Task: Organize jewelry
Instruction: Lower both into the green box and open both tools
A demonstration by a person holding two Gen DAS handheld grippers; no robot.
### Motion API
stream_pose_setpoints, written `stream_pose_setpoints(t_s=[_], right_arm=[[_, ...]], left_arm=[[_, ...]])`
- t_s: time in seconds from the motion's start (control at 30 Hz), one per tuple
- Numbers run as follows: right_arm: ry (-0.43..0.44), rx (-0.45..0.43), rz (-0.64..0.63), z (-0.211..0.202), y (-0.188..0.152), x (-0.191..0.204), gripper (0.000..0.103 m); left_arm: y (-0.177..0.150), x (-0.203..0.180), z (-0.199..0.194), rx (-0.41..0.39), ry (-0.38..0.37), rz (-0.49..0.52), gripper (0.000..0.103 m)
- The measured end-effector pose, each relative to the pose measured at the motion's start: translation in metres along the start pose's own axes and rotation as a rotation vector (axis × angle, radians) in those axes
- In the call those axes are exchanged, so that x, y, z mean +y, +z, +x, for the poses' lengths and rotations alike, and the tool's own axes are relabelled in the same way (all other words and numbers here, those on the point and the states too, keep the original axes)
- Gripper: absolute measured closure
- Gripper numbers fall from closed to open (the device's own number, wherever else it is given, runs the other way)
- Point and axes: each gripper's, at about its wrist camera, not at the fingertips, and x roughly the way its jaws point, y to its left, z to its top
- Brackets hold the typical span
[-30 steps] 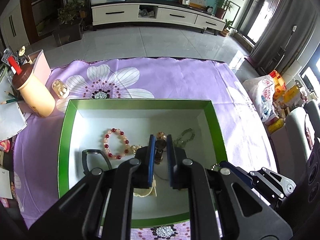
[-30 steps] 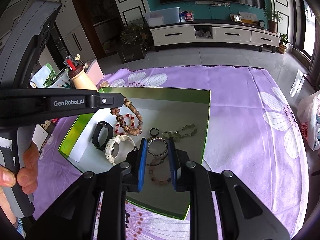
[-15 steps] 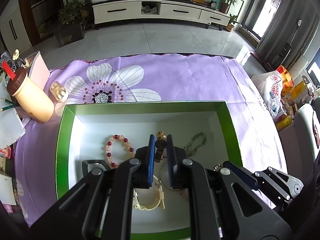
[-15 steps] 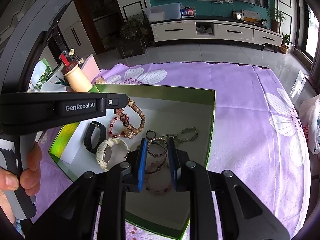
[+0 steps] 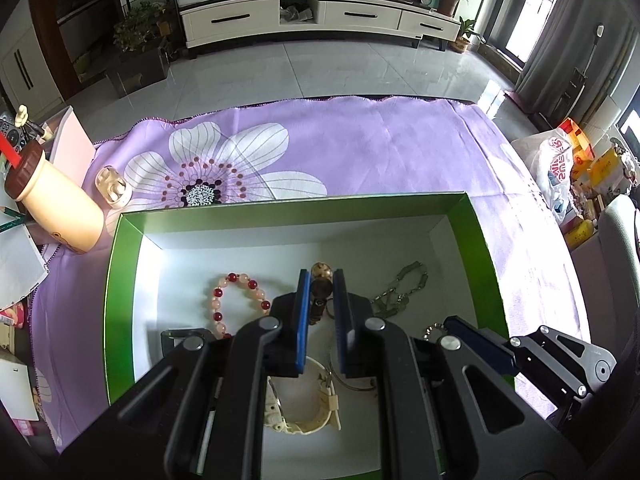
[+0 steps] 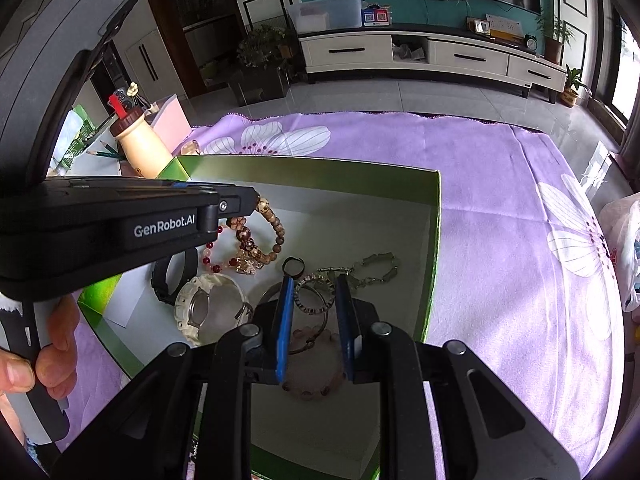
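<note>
A purple flowered cloth (image 5: 360, 152) covers the table in a living room, and on it sits the green box (image 5: 124, 264) with a white floor, where all the jewelry lies. My left gripper (image 5: 320, 292) hangs over the middle of the box, its blue pads drawn close and pinching a brown wooden-bead bracelet (image 6: 276, 236); in the right wrist view the strand dangles from the fingertips down to the box floor, its lower end beside a small gold charm. My left hand (image 6: 48, 356) wraps the handle at the frame's edge. My right gripper (image 6: 314, 304) is over the near right part of the box, jaws a little apart and framing a dark patterned bangle (image 6: 316, 294); I cannot tell whether the pads press it. Below that lies a pale pink bead bracelet (image 6: 316, 388).

On the box floor a cream watch (image 6: 208, 308) rests beside a black band (image 6: 172, 280), touching or nearly so. A red-and-pink bead bracelet (image 5: 236, 300) sits left of my left gripper's fingers. A metal link bracelet (image 5: 404, 284) lies toward the right wall, and a small dark ring (image 6: 293, 267) lies between it and the gold charm.

Outside the box, at the left, stand a cream bottle with a brown cap (image 5: 56, 208) and a small earbud case (image 5: 114, 186).
</note>
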Motion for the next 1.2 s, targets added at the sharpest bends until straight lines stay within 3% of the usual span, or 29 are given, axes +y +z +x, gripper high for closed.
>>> stream_pose_setpoints(t_s=[1.2], right_arm=[[-0.02, 0.093, -0.052, 0.016, -0.004, 0.015, 0.082]], left_arm=[[-0.019, 0.011, 0.02, 0.073, 0.072, 0.047, 0.092]])
